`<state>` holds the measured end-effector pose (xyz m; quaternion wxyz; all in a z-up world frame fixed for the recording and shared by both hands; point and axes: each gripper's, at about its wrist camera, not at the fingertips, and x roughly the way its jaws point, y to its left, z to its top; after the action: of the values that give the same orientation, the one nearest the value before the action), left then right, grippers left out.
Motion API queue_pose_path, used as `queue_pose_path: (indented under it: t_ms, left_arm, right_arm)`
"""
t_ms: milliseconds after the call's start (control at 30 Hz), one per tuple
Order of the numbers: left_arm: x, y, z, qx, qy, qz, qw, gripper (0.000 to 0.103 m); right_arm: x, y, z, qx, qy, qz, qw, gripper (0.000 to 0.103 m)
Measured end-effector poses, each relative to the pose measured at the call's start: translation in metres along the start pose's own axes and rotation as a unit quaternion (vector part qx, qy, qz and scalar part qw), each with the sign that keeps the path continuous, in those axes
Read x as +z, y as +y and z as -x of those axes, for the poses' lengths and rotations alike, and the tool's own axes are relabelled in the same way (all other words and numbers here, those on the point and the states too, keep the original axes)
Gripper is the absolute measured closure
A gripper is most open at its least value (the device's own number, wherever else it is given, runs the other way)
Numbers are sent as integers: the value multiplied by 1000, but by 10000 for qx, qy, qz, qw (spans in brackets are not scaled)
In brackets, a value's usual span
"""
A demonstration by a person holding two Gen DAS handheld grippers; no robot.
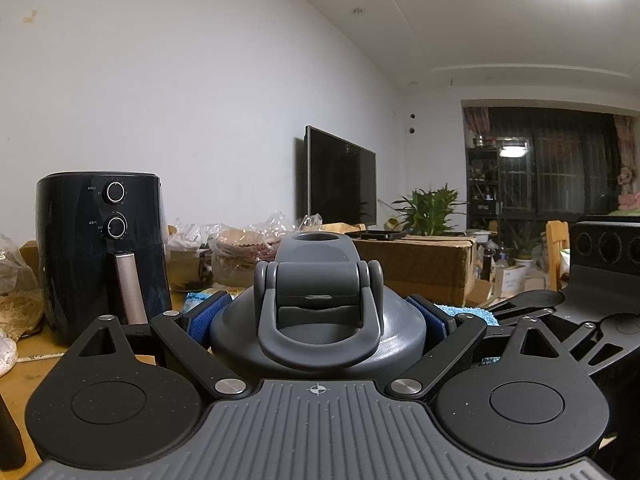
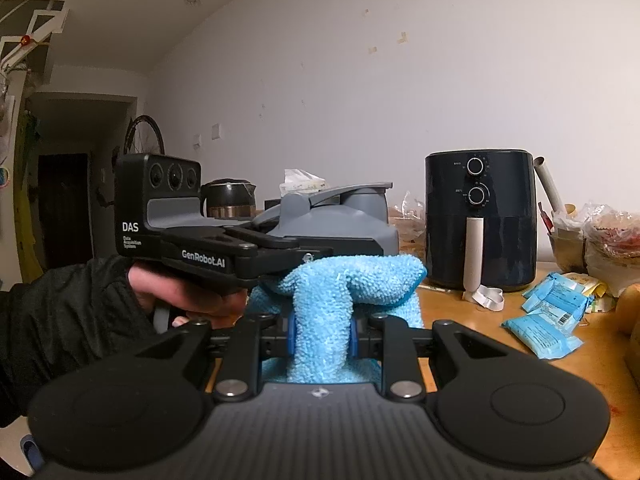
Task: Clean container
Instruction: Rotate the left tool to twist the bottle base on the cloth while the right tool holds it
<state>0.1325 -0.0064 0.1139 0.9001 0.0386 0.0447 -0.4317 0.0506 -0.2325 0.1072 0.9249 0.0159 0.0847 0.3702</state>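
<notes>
Container: the grey container [image 1: 320,320], with a lidded top and a folded loop handle, stands upright on the wooden table [image 2: 560,364]; its long axis is vertical.
Left gripper: the left gripper [image 1: 318,322] has its blue pads [image 1: 198,322] pressed on either side of the container, clamping it just below the lid.
Right gripper: the right gripper [image 2: 322,330] is pinched on a fold of the blue cloth [image 2: 352,280], jaws nearly together.
Key relation: the container lies ahead of the right gripper and slightly left, beyond the cloth, whose far edge looks close against the container's side; actual contact I cannot tell.
Nearer hand: the left holds; the right must push the cloth forward.
Behind: a black air fryer [image 2: 480,216] stands well clear.
</notes>
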Motion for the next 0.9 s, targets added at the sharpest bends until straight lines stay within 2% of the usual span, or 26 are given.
queue_pose_path:
  t_ms: [367, 467, 900]
  left_arm:
    - [1, -1, -1, 56, 36, 9, 10000, 8]
    - [0, -1, -1, 73, 39, 13, 10000, 9]
    - [0, -3, -1, 104, 61, 19, 9999, 9]
  right_arm:
    - [1, 1, -2, -86, 154, 45, 9998, 80]
    - [-3, -1, -4, -90, 193, 16, 9998, 77]
    - [-13, -6, -8, -52, 268, -37, 9996, 78]
